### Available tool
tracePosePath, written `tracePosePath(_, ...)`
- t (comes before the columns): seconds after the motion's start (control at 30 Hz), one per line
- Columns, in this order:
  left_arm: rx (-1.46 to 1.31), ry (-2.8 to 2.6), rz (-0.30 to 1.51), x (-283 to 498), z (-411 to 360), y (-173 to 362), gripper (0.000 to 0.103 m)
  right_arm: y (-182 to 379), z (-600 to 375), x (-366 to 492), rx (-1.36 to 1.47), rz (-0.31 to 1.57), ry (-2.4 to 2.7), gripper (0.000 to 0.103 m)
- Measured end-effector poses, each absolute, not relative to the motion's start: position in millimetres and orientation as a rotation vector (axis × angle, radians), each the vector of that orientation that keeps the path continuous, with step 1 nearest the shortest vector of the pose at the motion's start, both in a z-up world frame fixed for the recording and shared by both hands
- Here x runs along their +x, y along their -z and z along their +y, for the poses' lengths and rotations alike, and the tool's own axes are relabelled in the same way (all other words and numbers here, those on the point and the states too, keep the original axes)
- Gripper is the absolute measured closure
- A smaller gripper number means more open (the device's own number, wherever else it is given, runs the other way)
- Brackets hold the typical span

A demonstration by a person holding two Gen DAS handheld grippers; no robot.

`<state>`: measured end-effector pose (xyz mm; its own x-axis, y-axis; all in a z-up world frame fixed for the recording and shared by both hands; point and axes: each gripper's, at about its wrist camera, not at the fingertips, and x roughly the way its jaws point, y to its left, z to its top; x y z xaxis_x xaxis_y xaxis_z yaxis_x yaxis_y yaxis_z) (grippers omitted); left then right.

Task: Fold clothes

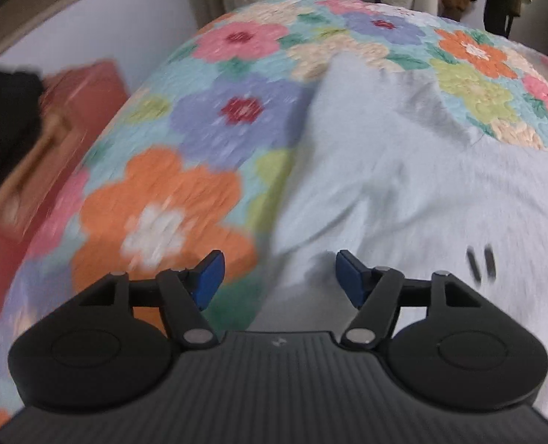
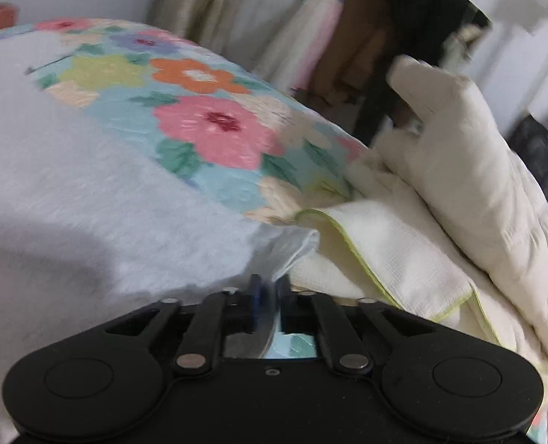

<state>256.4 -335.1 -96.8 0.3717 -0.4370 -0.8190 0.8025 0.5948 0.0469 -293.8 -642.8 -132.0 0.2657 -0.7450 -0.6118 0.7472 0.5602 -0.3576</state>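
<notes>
Bedroom, bed w/ a floral quilt point(image 1: 155, 199) as work surface; its stitching looks nubby, big orange, pink and purple flowers on teal.

Left view, near to far: my left tongs point(image 1: 276, 277) are spread wide, blue pads apart, nothing between them. They sit over the near left edge of the pale grey top point(image 1: 403, 192), w/ one pad over quilt and the other over fabric. I can't tell if they touch it. The top is soft, slightly fuzzy knit, lying mostly flat w/ a few creases and two short dark marks near my right finger. Only this view shows the red box point(image 1: 70, 111) beside the bed at left, something black on it, blurred. Curtains at the back.

Right view, near to far: my right tongs point(image 2: 270, 292) are pinched narrow on a corner of the grey top, hem bunched between the pads. Rest of the top spreads left and away across the quilt. Only this view shows a cream waffle-weave cloth w/ lime-green trim point(image 2: 392, 251) just right of the tongs, and behind it a puffy cream duvet point(image 2: 477, 170) heaped up. Hanging clothes point(image 2: 366, 55) beyond, blurred.
</notes>
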Motion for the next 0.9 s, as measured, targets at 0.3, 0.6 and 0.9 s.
tracePosePath(0.3,0.403,0.891,0.865,245.0,-259.0,101.8,0.012,63.6,-590.6,-276.0,0.351,0.572,0.841,0.039)
tracePosePath(0.6,0.295,0.937,0.727,210.5,-256.0,89.6,0.102,76.3,-504.3,-199.3,0.346,0.692,0.395,0.03)
tracePosePath(0.9,0.199,0.75,0.648,191.9,-185.4,58.2,0.051,126.7,-448.5,-174.2,0.314,0.826,0.249,0.03)
